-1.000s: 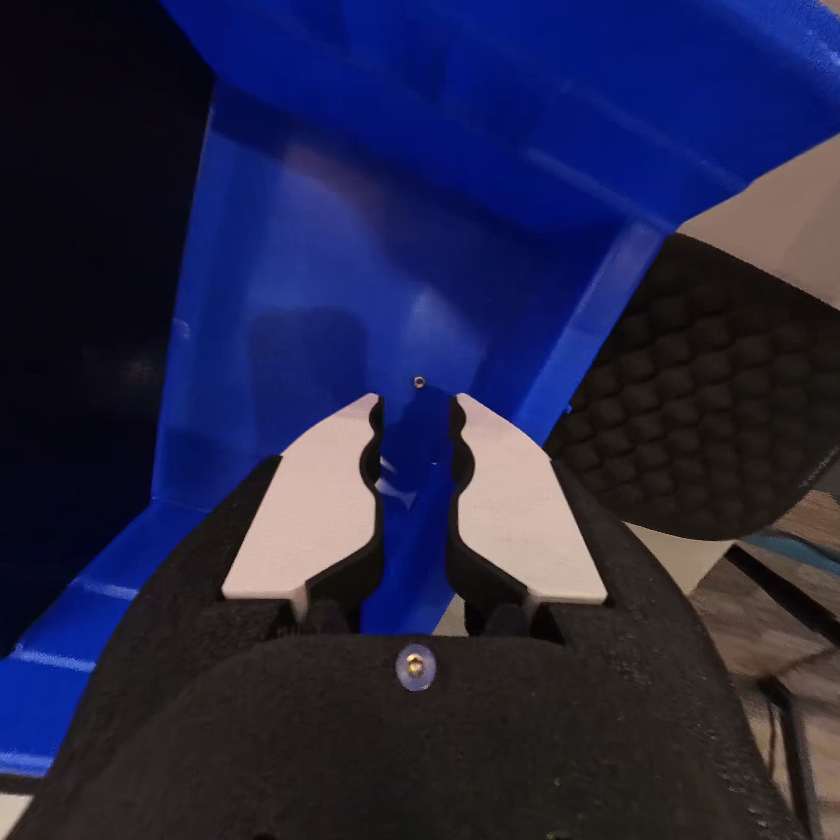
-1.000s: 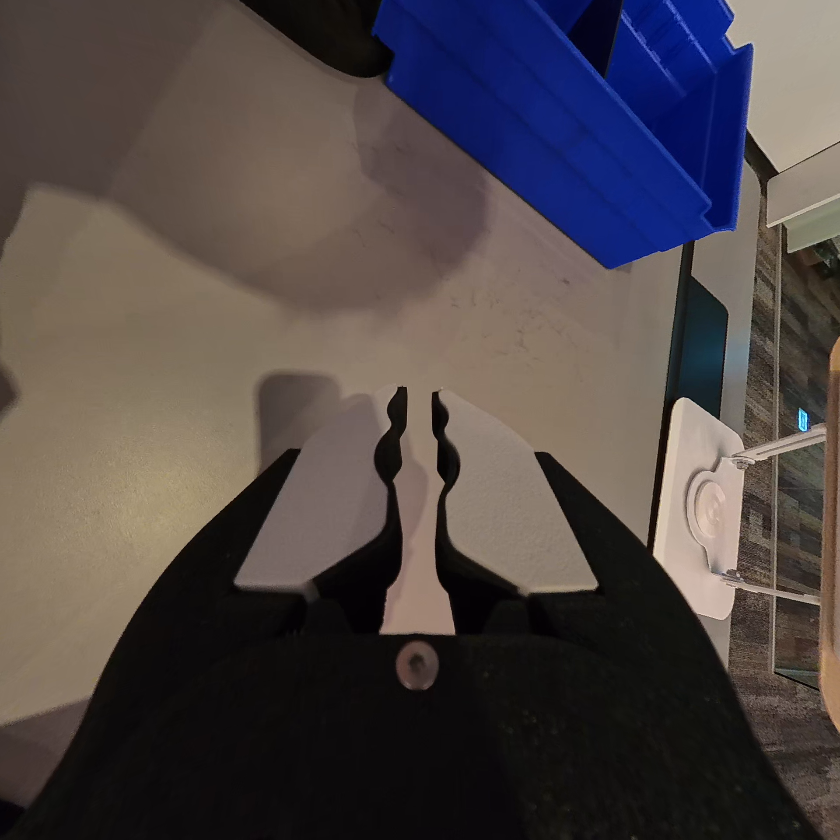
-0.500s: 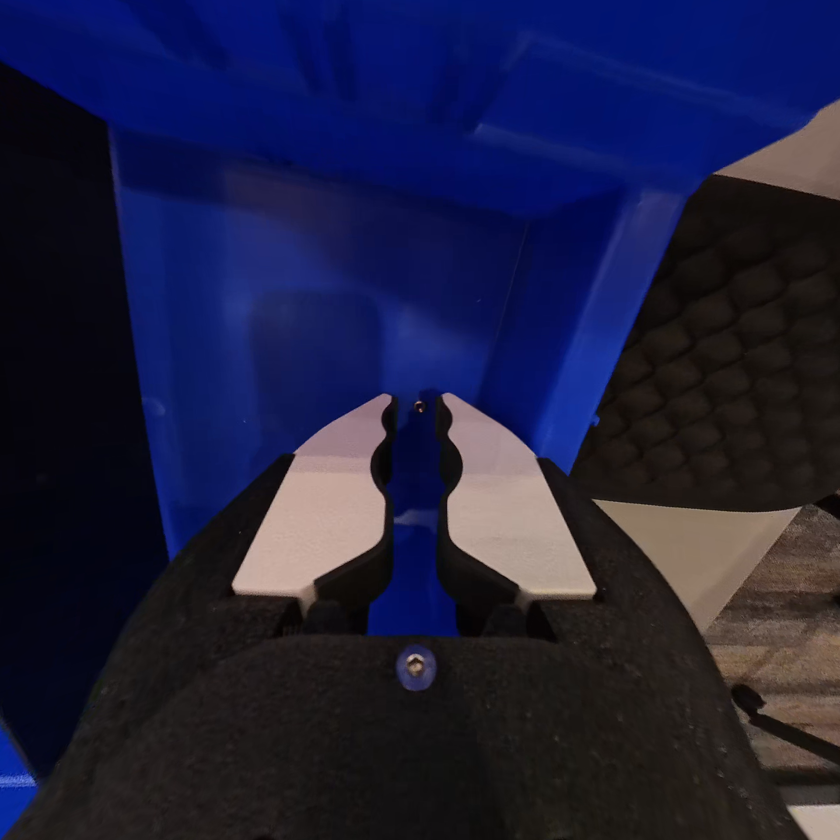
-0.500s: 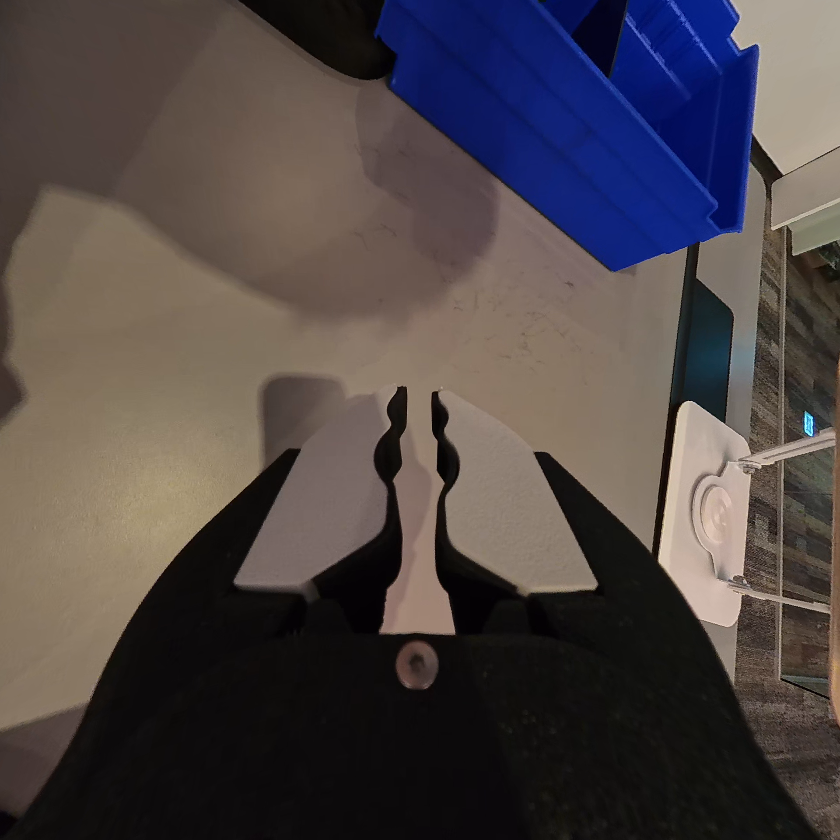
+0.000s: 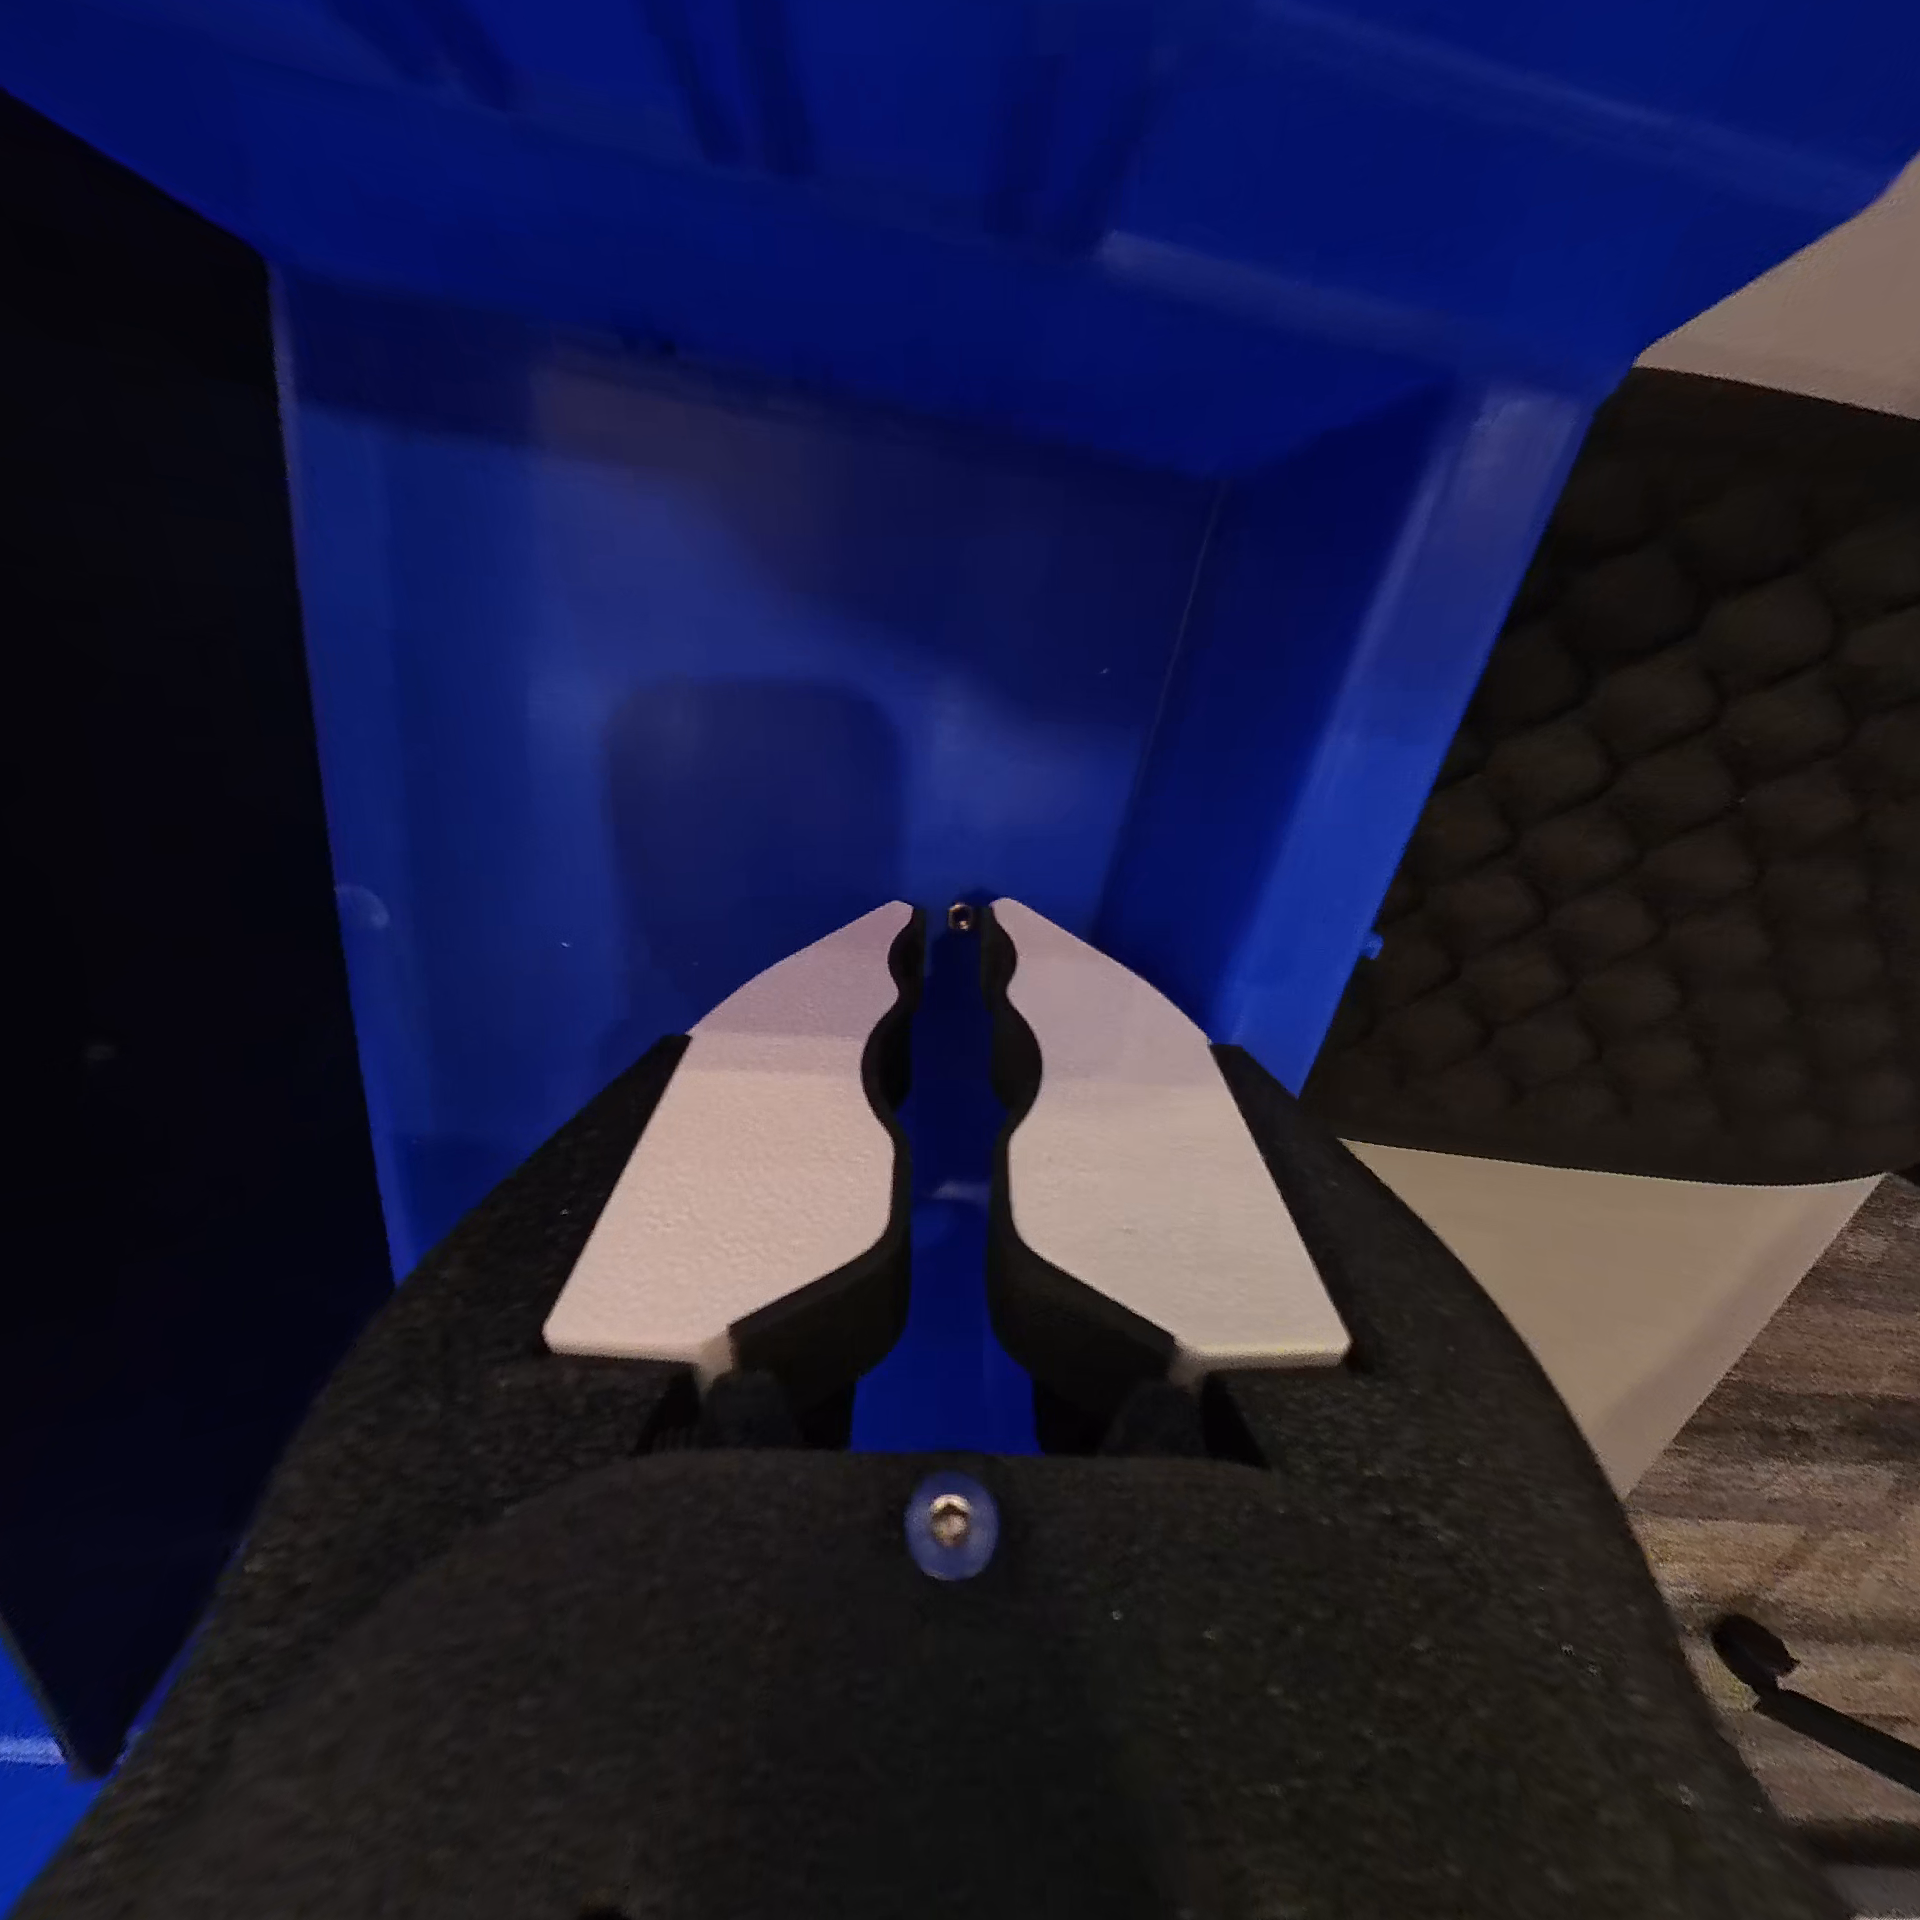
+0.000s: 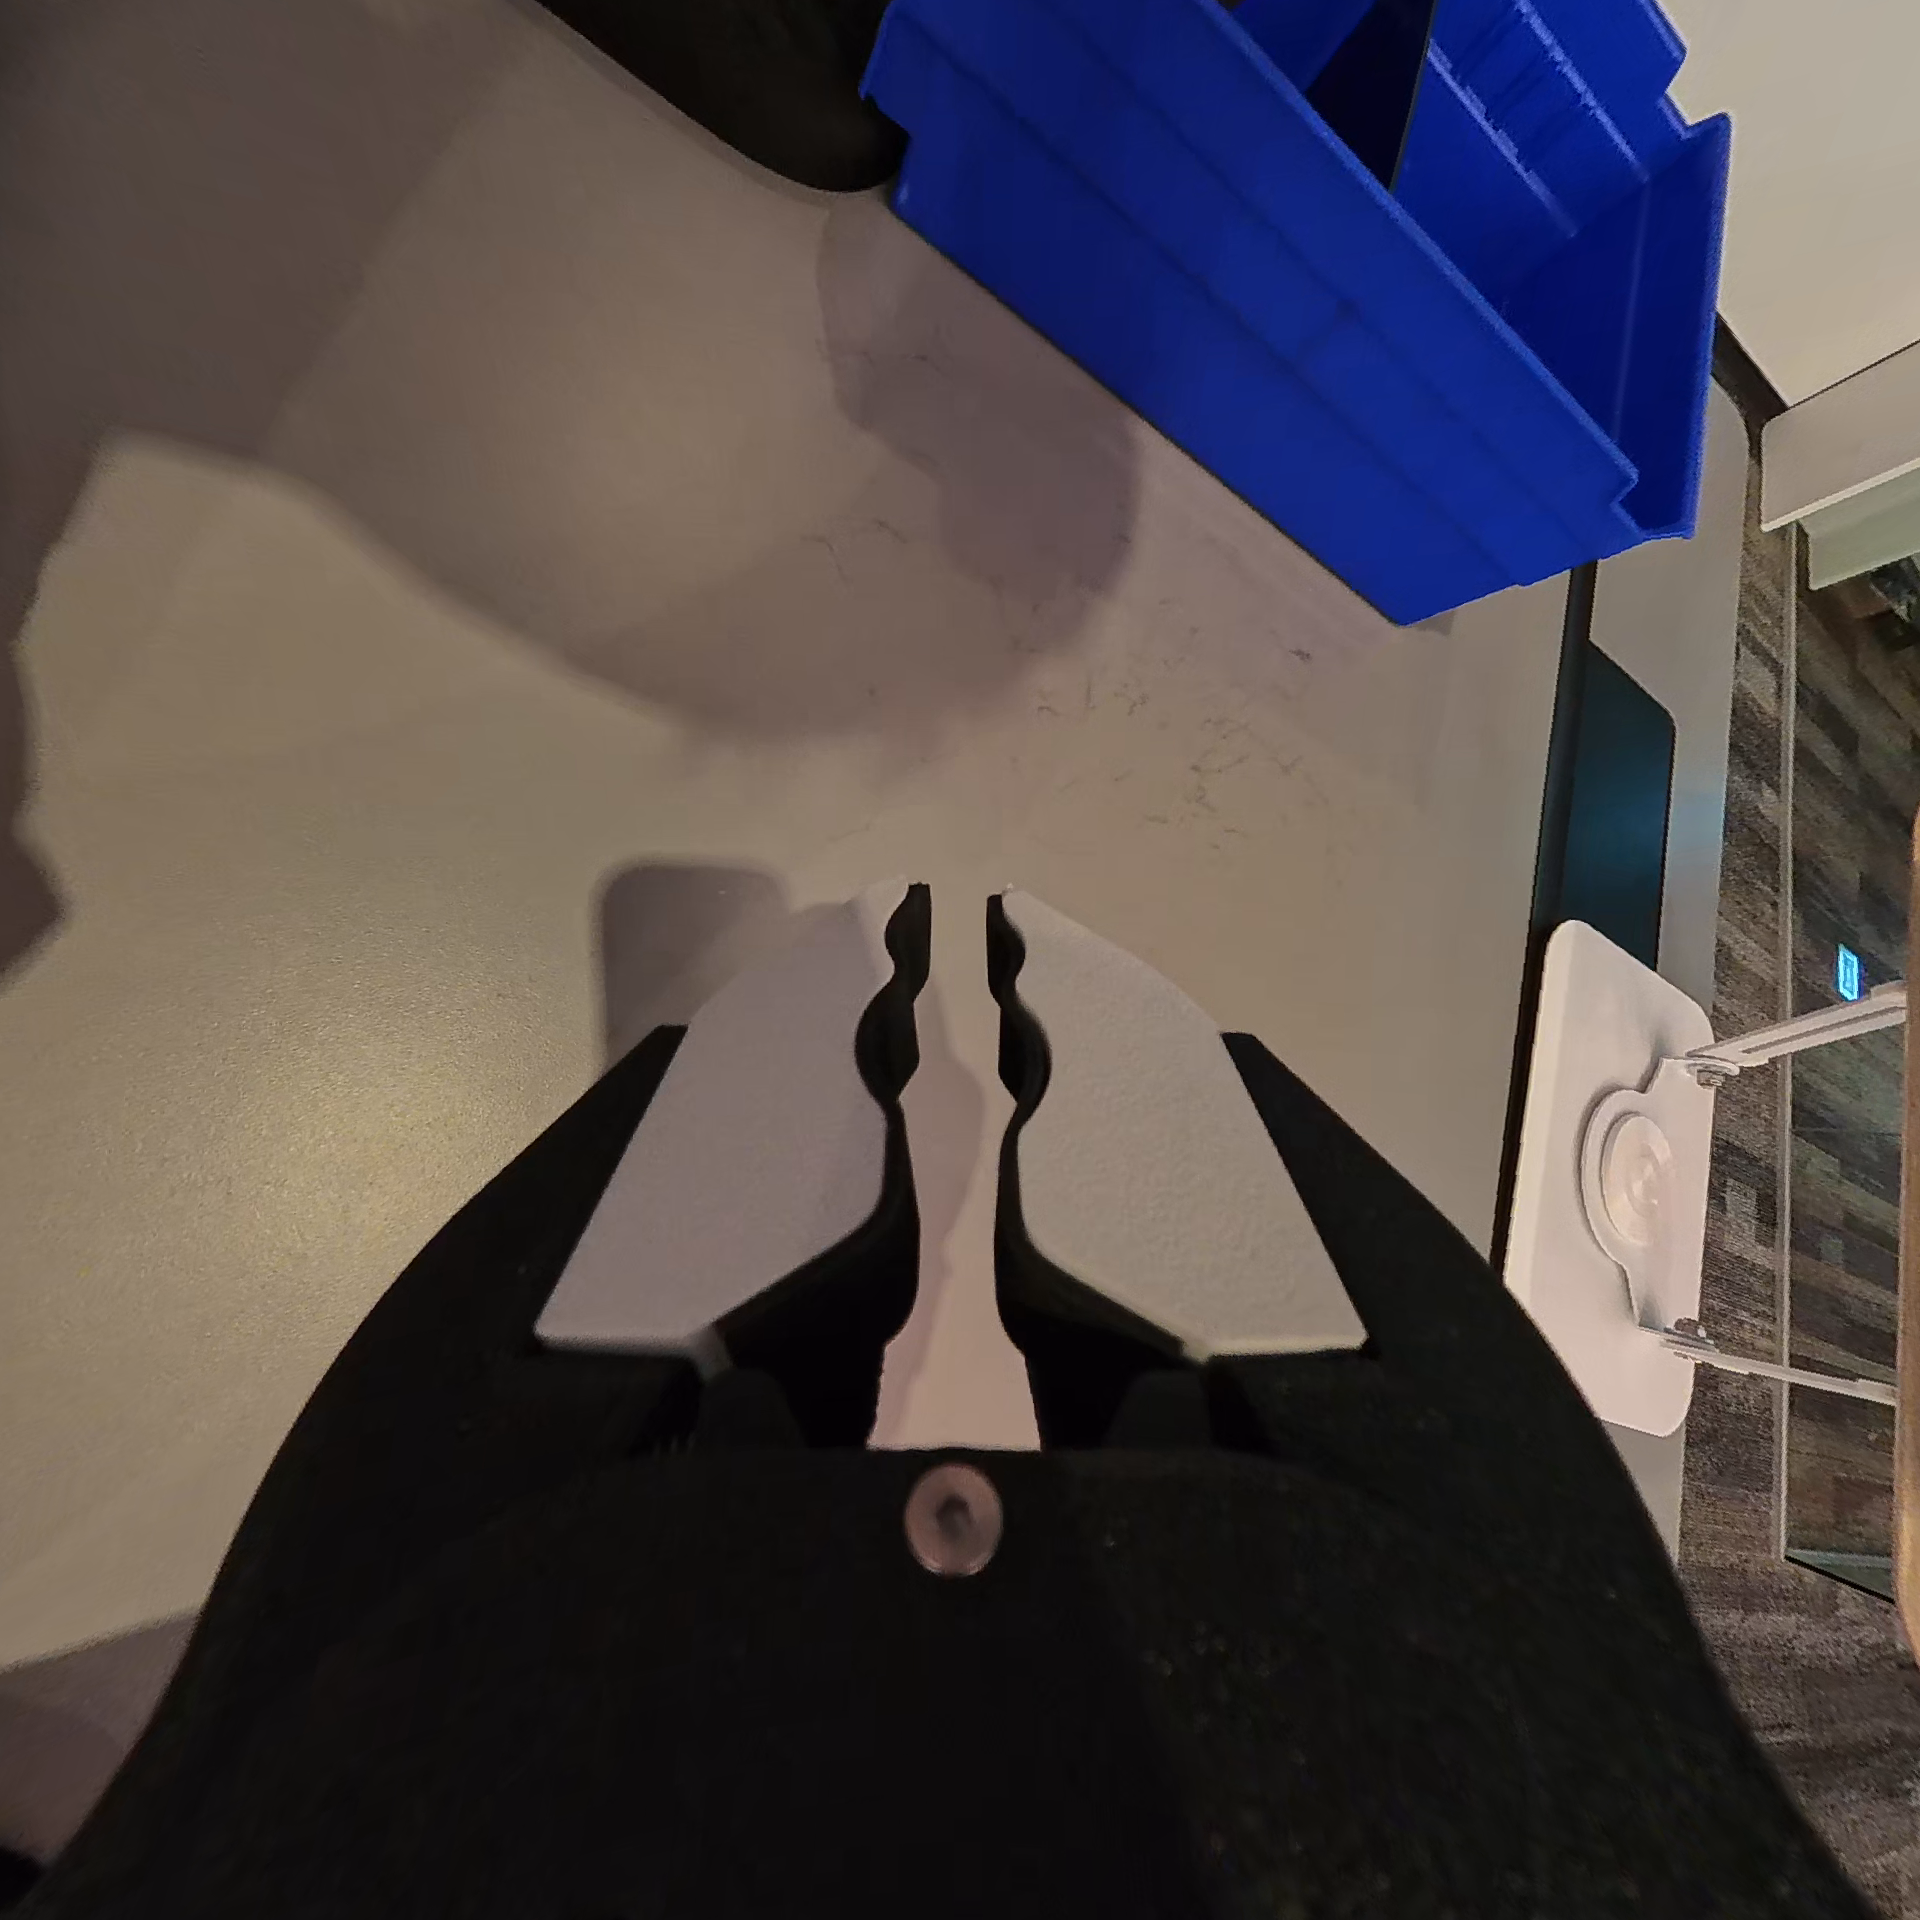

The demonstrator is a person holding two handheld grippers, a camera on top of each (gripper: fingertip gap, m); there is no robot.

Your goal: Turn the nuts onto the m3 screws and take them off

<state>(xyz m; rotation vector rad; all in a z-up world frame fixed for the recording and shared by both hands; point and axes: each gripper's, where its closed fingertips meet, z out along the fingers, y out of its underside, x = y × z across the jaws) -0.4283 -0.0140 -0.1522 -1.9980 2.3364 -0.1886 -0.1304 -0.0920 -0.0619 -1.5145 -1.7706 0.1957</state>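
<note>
A tiny metal nut (image 5: 961, 917) lies on the floor of a blue bin (image 5: 727, 623). My left gripper (image 5: 956, 914) reaches into the bin, with its tips on either side of the nut. Its jaws stand a narrow gap apart, wider than the nut, and do not touch it. My right gripper (image 6: 953, 894) hovers over the beige table (image 6: 312, 935), narrowly open and empty. The blue bin also shows in the right wrist view (image 6: 1247, 312), at the far right of the table. No screw is in view.
A black dimpled foam pad (image 5: 1662, 883) lies right of the bin. A dark divider wall (image 5: 156, 831) closes the bin's left side. In the right wrist view a white plate with metal rods (image 6: 1621, 1174) sits past the table's right edge. The grippers' ends are close to 35 cm from one another.
My left gripper has moved deeper into the bin and its jaws have narrowed; the nut, once ahead of the tips, now sits between them. The right gripper has barely moved.
</note>
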